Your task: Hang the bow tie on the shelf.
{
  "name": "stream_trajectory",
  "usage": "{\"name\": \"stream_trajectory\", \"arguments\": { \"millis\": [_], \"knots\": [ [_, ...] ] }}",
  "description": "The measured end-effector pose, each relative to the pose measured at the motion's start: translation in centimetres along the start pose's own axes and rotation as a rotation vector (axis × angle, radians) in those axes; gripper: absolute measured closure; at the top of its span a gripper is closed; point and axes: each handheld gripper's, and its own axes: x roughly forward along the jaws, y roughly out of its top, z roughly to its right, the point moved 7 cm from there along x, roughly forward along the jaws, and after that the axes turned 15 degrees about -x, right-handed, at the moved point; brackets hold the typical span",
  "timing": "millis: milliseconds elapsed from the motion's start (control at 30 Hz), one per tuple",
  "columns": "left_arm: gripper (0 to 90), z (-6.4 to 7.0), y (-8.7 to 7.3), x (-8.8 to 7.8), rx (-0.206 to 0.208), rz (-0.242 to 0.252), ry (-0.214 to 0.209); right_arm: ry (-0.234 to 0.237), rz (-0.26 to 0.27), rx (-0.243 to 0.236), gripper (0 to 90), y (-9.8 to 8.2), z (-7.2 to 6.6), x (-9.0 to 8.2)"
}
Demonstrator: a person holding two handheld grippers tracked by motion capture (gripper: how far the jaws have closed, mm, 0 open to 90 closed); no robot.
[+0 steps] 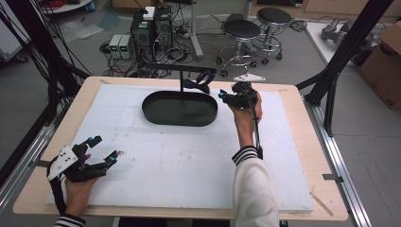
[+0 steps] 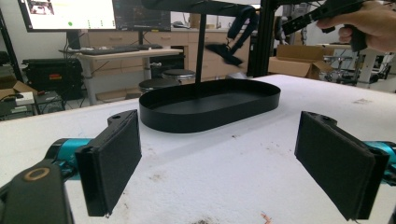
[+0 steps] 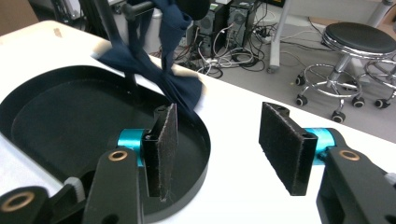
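Your left tongs (image 1: pixel 105 150) rest near the desk's (image 1: pixel 189 156) front left corner, jaws spread wide and empty. Your right tongs (image 1: pixel 221 96) hover just beside the right end of the black oval tray (image 1: pixel 179 109), also wide open, gripping nothing. A thin black stand (image 1: pixel 182 78) rises from the tray's far side, and a dark blue cloth (image 3: pixel 163 70) hangs from its arm. The right gripper view shows that cloth drooping toward the tray's rim, just beyond your open jaws; from above it is only a small dark shape. Stools (image 1: pixel 242 33) and computer towers (image 1: pixel 151 28) stand on the floor behind.
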Motion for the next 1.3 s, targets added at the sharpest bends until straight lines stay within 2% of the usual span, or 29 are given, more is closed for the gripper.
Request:
{"name": "stream_trajectory", "arguments": {
  "millis": [133,233,267,333,467,600,767,900,1033,1133,1300],
  "knots": [
    [14.9,0.0,0.0,0.0,0.001,-0.001,0.002,-0.004,0.037,-0.019,41.8,0.3,-0.3,-1.7],
    [14.9,0.0,0.0,0.0,-0.001,0.000,0.002,-0.025,0.058,-0.037,36.7,0.3,-0.2,-3.1],
    [15.2,0.0,0.0,0.0,-0.002,-0.001,0.002,-0.035,0.081,-0.024,33.6,0.1,-0.1,-4.2],
    [15.3,0.0,0.0,0.1,-0.003,-0.002,0.004,-0.039,0.091,-0.018,31.8,0.0,-0.1,-4.6],
    [15.3,0.0,0.0,0.0,0.004,-0.006,0.003,-0.046,0.114,-0.012,26.7,-1.1,-0.1,-6.8],
    [15.2,0.0,0.0,0.1,0.004,-0.003,0.003,-0.051,0.135,-0.026,23.0,-2.3,-0.5,-9.0],
    [15.2,0.1,0.0,0.1,0.006,-0.005,0.003,-0.061,0.174,-0.044,20.2,-4.9,-1.7,-11.9],
    [15.1,0.1,-0.1,0.1,0.013,-0.009,0.003,-0.068,0.226,-0.020,18.3,-7.8,-3.1,-14.3],
    [15.0,0.1,-0.1,0.1,0.012,-0.009,0.001,-0.073,0.254,-0.005,18.2,-10.9,-4.3,-15.6],
    [14.9,0.1,-0.1,0.1,0.016,-0.010,0.002,-0.098,0.279,0.008,18.2,-13.3,-4.7,-16.1],
    [14.9,0.1,-0.1,0.1,0.015,-0.008,0.004,-0.131,0.310,0.031,17.3,-15.5,-5.0,-16.4]
  ]
}}
